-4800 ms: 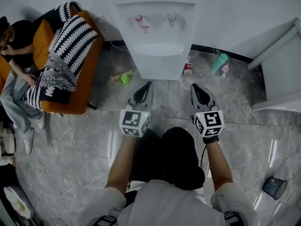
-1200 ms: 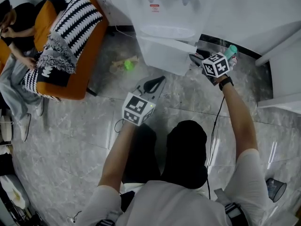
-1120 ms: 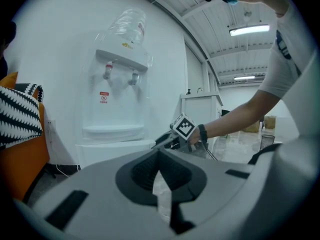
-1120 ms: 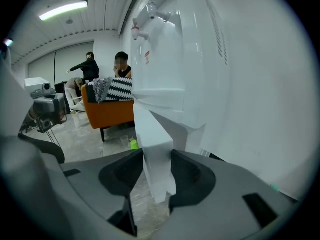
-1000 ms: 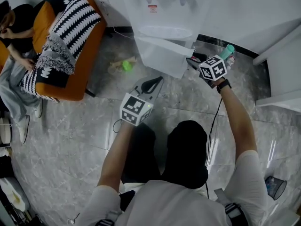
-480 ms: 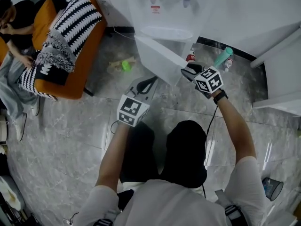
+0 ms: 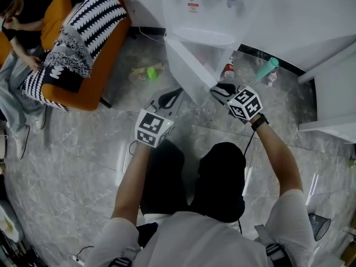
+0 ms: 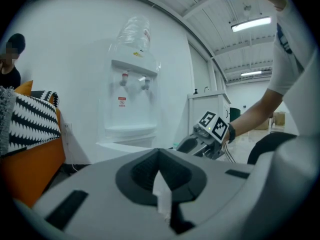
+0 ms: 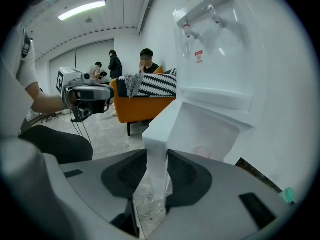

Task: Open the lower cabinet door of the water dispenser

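Note:
The white water dispenser (image 7: 208, 4) stands against the wall. Its lower cabinet door (image 7: 189, 65) is swung out toward me. My right gripper (image 7: 219, 90) is at the door's free edge. In the right gripper view the door edge (image 9: 159, 134) stands upright between the closing jaws of my right gripper (image 9: 155, 176), and both pads touch it. My left gripper (image 7: 169, 98) hovers left of the door, shut and holding nothing. In the left gripper view my left gripper (image 8: 159, 171) points at the dispenser (image 8: 131, 109), with the right gripper (image 8: 192, 143) off to its right.
An orange sofa (image 7: 105, 65) with a striped blanket stands at the left, and a person (image 7: 16, 15) sits beside it. A green object (image 7: 147, 74) lies on the floor. Bottles (image 7: 266, 68) stand by the wall. At the right are a white cabinet (image 7: 334, 93) and a dark bin (image 7: 317, 224).
My right gripper has drawn the door's edge toward me and to the left, and the door has swung wider. My left gripper has drifted a little to the left.

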Demonstrator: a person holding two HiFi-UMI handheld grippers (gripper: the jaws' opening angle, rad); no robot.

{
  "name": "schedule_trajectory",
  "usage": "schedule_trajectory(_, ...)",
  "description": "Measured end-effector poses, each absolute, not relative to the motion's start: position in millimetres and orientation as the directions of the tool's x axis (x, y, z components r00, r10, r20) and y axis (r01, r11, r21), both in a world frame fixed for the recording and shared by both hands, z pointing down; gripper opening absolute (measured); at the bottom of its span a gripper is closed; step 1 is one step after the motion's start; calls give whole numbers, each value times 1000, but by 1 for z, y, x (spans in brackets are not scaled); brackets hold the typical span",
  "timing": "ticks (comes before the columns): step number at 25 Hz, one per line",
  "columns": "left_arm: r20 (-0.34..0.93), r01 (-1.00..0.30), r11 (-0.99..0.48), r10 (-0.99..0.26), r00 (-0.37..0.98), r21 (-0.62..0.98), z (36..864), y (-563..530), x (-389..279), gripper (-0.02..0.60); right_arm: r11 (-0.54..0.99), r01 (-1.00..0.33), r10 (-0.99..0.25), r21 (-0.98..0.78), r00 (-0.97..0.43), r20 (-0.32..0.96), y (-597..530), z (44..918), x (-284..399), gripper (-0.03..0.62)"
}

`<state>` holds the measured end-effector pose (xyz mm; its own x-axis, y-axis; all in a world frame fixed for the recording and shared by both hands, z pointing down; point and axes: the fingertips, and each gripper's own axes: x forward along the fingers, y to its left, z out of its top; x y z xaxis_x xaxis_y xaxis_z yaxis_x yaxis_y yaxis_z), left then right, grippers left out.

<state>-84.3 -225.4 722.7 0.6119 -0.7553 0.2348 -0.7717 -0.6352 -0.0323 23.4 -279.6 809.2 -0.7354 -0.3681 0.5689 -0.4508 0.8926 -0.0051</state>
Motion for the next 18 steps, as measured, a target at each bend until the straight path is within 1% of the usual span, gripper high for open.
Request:
schedule_trajectory(3,231,-784,-620,-768,598,-30,722,-223,-95,11,901,-434,-359,6,-738,572,-269,809,12,110)
schedule_trajectory(18,221,-858,-513,-838,498,-13,728,-205,-165,11,952,-294,-208,-86,-828,520,-223,811,-73,72)
